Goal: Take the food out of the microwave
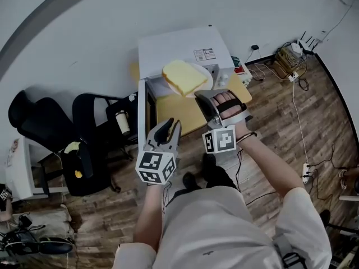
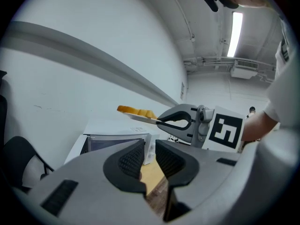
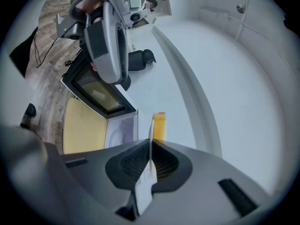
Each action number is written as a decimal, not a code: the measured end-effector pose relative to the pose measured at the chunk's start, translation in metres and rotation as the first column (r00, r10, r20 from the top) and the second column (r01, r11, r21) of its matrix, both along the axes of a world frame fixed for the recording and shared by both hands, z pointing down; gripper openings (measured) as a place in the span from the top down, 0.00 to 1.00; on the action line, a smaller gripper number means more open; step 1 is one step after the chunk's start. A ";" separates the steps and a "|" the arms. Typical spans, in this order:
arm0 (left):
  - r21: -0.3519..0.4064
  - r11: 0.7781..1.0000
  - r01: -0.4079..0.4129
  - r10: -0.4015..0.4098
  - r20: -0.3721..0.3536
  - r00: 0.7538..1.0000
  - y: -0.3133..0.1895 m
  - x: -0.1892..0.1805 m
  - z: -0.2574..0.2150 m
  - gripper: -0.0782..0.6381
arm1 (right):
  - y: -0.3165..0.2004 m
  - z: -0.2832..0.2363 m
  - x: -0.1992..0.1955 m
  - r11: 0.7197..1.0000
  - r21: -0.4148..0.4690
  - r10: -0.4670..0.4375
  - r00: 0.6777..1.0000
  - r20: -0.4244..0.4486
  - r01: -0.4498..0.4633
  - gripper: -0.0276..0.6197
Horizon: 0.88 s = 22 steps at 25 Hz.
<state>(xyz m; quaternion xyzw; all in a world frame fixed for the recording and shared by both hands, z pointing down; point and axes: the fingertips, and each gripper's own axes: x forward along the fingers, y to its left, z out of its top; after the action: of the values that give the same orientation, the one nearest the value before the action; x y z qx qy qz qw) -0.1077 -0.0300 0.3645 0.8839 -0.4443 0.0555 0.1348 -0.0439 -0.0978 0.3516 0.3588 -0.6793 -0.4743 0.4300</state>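
Microwave (image 1: pixel 178 48) interior was mostly hidden from above. Right gripper (image 1: pixel 203 98) clamped the white plate (image 1: pixel 209 77) rim; a pale yellow bread slice (image 1: pixel 184 77) lay flat on it. Left gripper (image 1: pixel 171 126) jaws stood apart, empty.

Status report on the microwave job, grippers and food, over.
Copy: right gripper shut on plate rim, bread slice on it, above microwave; left gripper open, empty; door open, nothing blocking.

Wood floor (image 1: pixel 275 116), smooth white microwave (image 1: pixel 174 48)
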 end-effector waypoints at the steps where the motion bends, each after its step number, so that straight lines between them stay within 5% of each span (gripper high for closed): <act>1: 0.003 1.000 -0.004 0.004 0.002 1.000 0.000 0.000 -0.001 0.79 | 0.000 -0.002 -0.001 1.000 -0.002 0.005 1.000 0.001 -0.005 0.94; 8: 0.006 1.000 -0.018 0.018 0.015 1.000 -0.003 -0.001 -0.004 0.82 | -0.006 0.007 -0.008 1.000 0.000 0.007 0.998 0.064 -0.007 0.94; 22: 0.014 1.000 -0.027 0.027 0.022 0.999 -0.006 0.008 -0.003 0.88 | -0.010 0.006 -0.001 1.000 0.009 0.016 0.999 0.034 -0.017 0.94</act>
<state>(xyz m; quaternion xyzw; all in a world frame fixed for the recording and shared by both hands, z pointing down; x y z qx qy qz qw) -0.0998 -0.0358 0.3617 0.8901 -0.4342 0.0638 0.1230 -0.0453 -0.1075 0.3574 0.3746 -0.6812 -0.4678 0.4205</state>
